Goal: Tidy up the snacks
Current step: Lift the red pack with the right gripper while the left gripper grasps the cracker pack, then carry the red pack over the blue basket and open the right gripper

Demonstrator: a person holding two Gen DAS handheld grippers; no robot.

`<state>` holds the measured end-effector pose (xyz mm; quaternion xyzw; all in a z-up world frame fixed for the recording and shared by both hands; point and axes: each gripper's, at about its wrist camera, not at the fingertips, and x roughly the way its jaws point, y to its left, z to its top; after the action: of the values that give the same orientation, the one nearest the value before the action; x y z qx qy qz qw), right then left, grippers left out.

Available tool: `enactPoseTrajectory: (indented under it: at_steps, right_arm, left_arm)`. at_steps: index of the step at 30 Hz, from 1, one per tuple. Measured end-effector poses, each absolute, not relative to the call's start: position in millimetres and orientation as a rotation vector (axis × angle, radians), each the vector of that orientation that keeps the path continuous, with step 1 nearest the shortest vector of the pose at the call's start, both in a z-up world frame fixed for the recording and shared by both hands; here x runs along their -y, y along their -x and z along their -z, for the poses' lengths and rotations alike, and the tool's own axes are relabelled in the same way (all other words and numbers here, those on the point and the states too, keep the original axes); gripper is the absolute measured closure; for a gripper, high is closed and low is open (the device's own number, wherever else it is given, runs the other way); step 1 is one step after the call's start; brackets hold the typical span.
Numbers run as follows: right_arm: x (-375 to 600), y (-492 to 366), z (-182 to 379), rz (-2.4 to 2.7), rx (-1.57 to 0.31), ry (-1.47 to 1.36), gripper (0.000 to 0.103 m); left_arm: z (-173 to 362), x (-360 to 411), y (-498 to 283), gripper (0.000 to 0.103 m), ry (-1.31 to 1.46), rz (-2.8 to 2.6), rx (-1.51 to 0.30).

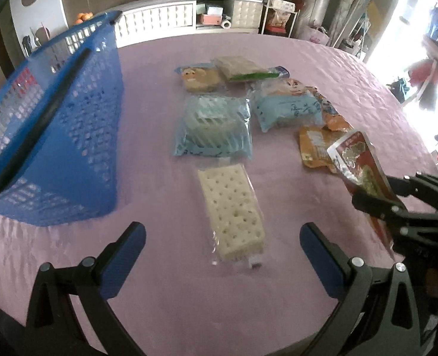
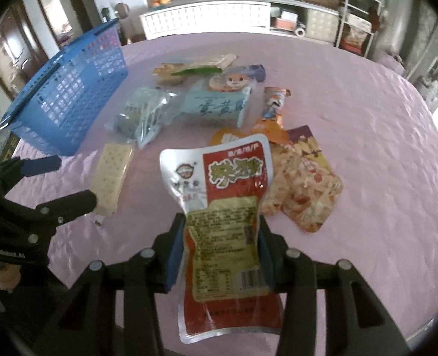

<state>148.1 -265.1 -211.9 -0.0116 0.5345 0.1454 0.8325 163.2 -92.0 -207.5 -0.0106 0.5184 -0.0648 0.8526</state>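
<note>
My right gripper (image 2: 222, 231) is shut on a red and silver snack pouch (image 2: 222, 207) and holds it above the pink tablecloth; the pouch also shows in the left wrist view (image 1: 358, 163). My left gripper (image 1: 222, 237) is open and empty, its jaws either side of a white cracker pack (image 1: 231, 210) lying on the cloth. The cracker pack also shows in the right wrist view (image 2: 110, 175). A blue plastic basket (image 1: 70, 136) stands at the left, also in the right wrist view (image 2: 67, 101). Several other snack packs lie in the middle of the table.
A pale blue wrapped pack (image 1: 213, 127), a blue cake pack (image 1: 287, 109), a green-striped pack (image 1: 242, 68) and orange pouches (image 1: 314, 145) lie on the table (image 1: 159, 290). A purple snack pouch (image 2: 308, 187) lies right of the held pouch. White cabinets (image 1: 171, 17) stand behind.
</note>
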Motion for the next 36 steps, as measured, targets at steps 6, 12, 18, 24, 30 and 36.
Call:
enactPoseTrajectory:
  at_steps: [6, 12, 18, 24, 30, 36]
  right_arm:
    - [263, -162, 223, -0.247, -1.153, -0.047, 0.053]
    - [256, -165, 226, -0.219, -1.159, -0.039, 0.053]
    - [258, -164, 222, -0.196, -1.155, -0.078, 0.053]
    - [258, -154, 211, -0.186, -1.144, -0.059, 0.053]
    - [256, -144, 190, -0.159, -1.114, -0.025, 0.053]
    - [244, -145, 154, -0.196, -1.052, -0.018, 0.053]
  left_arm:
    - [223, 93, -185, 0.0, 0.014, 0.12, -1.131]
    - [239, 88, -201, 0.016, 0.016, 0.122, -1.186]
    - [244, 97, -206, 0.025, -0.033, 0.132, -1.197]
    - [240, 114, -196, 0.057, -0.073, 0.151, -1.184]
    - [222, 107, -182, 0.06, -0.033, 0.158, -1.133]
    - [179, 96, -161, 0.06, 0.018, 0.195, -1.046]
